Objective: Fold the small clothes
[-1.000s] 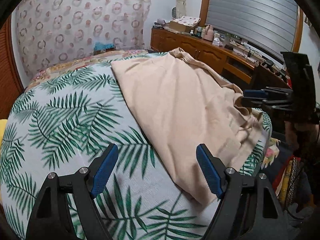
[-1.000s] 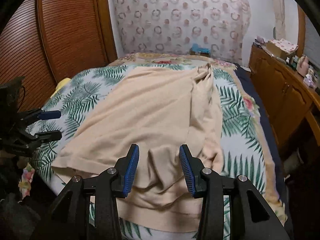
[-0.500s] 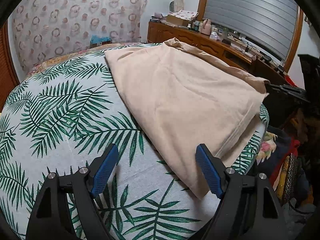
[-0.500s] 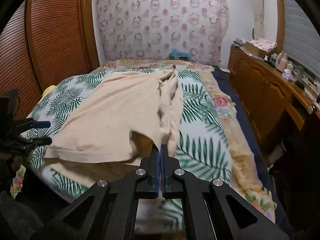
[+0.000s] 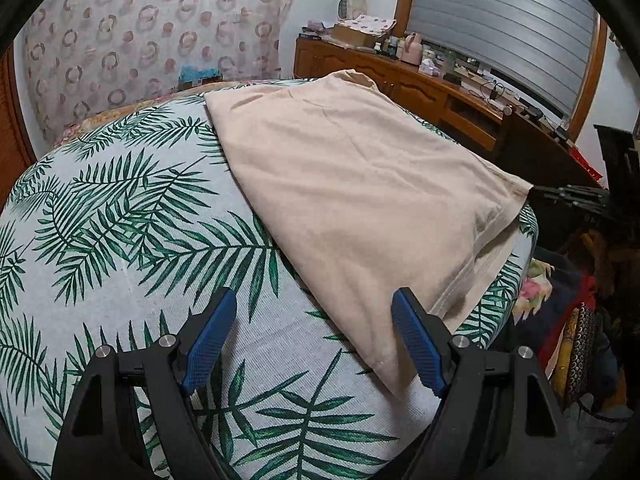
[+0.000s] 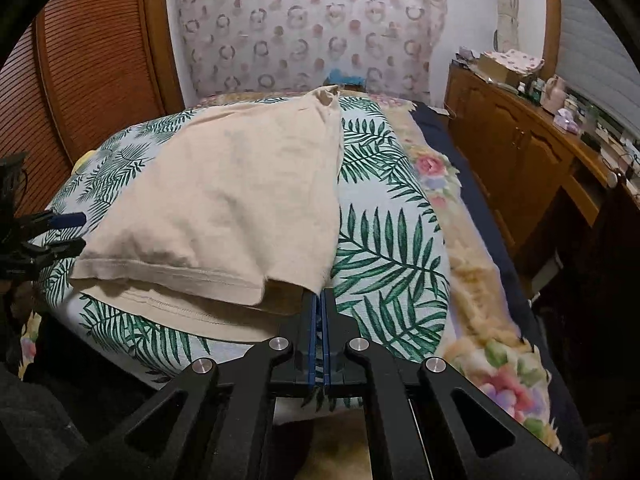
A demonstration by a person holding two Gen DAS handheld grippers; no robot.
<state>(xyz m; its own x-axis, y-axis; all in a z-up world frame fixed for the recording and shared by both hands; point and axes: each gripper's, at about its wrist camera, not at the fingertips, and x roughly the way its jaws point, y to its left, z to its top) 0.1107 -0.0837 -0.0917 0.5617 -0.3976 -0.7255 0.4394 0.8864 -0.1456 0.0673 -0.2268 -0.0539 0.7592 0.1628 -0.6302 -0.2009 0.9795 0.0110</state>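
Observation:
A beige garment [image 5: 352,192] lies on the palm-leaf bedsheet [image 5: 120,216], stretched taut from its far end towards me. My right gripper [image 6: 319,300] is shut on the garment's near right corner [image 6: 316,284] and holds it lifted off the sheet; the garment [image 6: 240,200] slopes down to the left. My left gripper [image 5: 314,336] is open and empty, low over the sheet, its right finger [image 5: 416,340] beside the garment's near left corner. The right gripper also shows in the left wrist view [image 5: 568,196] at the garment's corner, and the left gripper in the right wrist view [image 6: 60,232].
A wooden dresser [image 5: 440,92] with clutter runs along the right of the bed. A floral blanket [image 6: 472,280] lies on the bed's right side. A wooden slatted wardrobe [image 6: 80,80] stands at the left. A patterned curtain [image 6: 312,24] hangs behind. Clothes pile [image 5: 568,320] by the bed's foot.
My right gripper closed on the garment's near right corner and pulled it back and up, drawing the wrinkled cloth taut. My left gripper stayed open, now nearer the left corner.

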